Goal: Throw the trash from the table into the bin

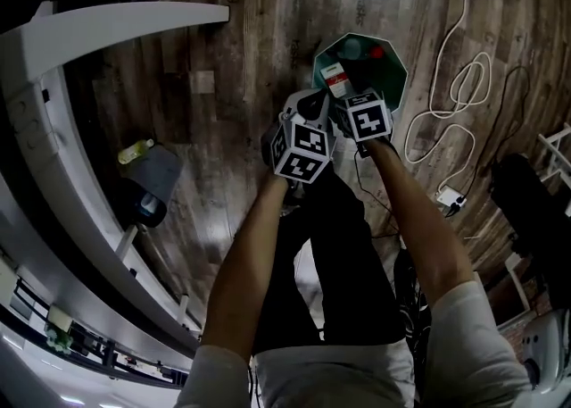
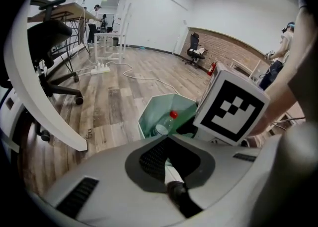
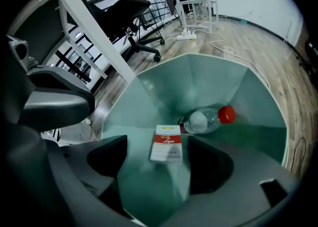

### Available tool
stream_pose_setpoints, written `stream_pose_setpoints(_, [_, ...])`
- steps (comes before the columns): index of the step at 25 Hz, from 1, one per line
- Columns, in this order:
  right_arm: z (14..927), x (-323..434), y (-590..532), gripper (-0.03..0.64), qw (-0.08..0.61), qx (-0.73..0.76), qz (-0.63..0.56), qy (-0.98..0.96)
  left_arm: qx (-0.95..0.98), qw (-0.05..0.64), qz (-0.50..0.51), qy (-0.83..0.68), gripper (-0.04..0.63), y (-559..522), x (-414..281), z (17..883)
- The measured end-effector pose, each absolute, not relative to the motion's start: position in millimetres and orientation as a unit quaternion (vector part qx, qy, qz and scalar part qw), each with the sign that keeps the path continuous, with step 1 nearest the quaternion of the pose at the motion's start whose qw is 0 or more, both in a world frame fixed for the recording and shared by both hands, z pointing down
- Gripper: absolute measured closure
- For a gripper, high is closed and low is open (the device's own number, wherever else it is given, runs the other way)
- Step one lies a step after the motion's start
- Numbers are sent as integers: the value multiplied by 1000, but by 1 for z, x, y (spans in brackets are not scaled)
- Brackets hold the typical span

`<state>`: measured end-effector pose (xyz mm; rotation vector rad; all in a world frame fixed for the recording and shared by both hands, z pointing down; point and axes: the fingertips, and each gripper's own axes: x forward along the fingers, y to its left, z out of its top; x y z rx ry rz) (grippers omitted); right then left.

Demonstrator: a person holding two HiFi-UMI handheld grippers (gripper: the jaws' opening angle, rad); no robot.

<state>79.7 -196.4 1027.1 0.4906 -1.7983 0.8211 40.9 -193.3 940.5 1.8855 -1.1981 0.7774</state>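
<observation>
**Right gripper [image 3: 157, 159] wide over the bin [image 3: 198, 82]; carton [image 3: 167, 141] loose between its pads**

Right gripper jaws fill the near edge of the right gripper view, spread wide; the small red-and-white carton sits in the gap and touches neither pad, so I judge it free and dropping. It lies over the open mouth of the green bin. A clear bottle [image 3: 206, 120] with a red cap already lies on the bin floor, just beyond the carton.

Left gripper [image 2: 169, 159]: jaws narrow, pinched on a slim pale thing with a dark end [image 2: 173, 174]; I can't name it. In the head view this gripper sits on my side of the bin rim, tight beside the right one, not yet over the opening. The white table [image 1: 125, 15] is well apart, off to the left.

Step in hand, as I read it: drop the carton, then drop the left item.

- Keep the right jaws wide and the hand quiet above the middle of the bin until the carton is under the rim; any sideways swing risks batting it out.
- Clear the right gripper away before I bring the left in; the two marker cubes are nearly touching.
- Carry the left tips fully past the near rim, pointing down, before opening; a slim piece let go short lands on the floor.
</observation>
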Motion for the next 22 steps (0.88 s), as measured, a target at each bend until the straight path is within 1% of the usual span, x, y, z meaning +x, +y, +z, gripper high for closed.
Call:
stream_pose_setpoints(4, [1007, 81, -197, 212, 523, 199, 336, -758, 738, 379, 301, -471, 568, -194, 40, 927])
stream_pose_setpoints(7, [980, 89, -202, 243, 516, 208, 320, -767, 726, 388, 292, -486, 568, -196, 39, 909])
stream_pose_setpoints(9, [960, 96, -207, 293, 507, 221, 313, -772, 721, 392, 282, -496, 568, -199, 41, 893])
stream_pose_setpoints(13, [919, 113, -210, 355, 503, 241, 301, -773, 721, 392, 273, -502, 568, -199, 51, 857])
stream_pose_setpoints(14, [909, 115, -211, 380, 501, 247, 299, -774, 721, 391, 272, -502, 568, -198, 53, 848])
stream_pose_setpoints(16, [887, 114, -213, 415, 486, 262, 299, -778, 719, 397, 269, -502, 568, -194, 55, 831])
stream_pose_setpoints(17, [874, 113, -214, 444, 475, 271, 301, -781, 716, 406, 267, -501, 568, -189, 57, 822])
stream_pose_setpoints(19, [847, 111, -214, 456, 455, 290, 303, -786, 713, 415, 262, -501, 568, -181, 61, 805])
stream_pose_setpoints(22, [807, 108, -208, 510, 432, 313, 298, -792, 714, 408, 255, -509, 568, -173, 59, 777])
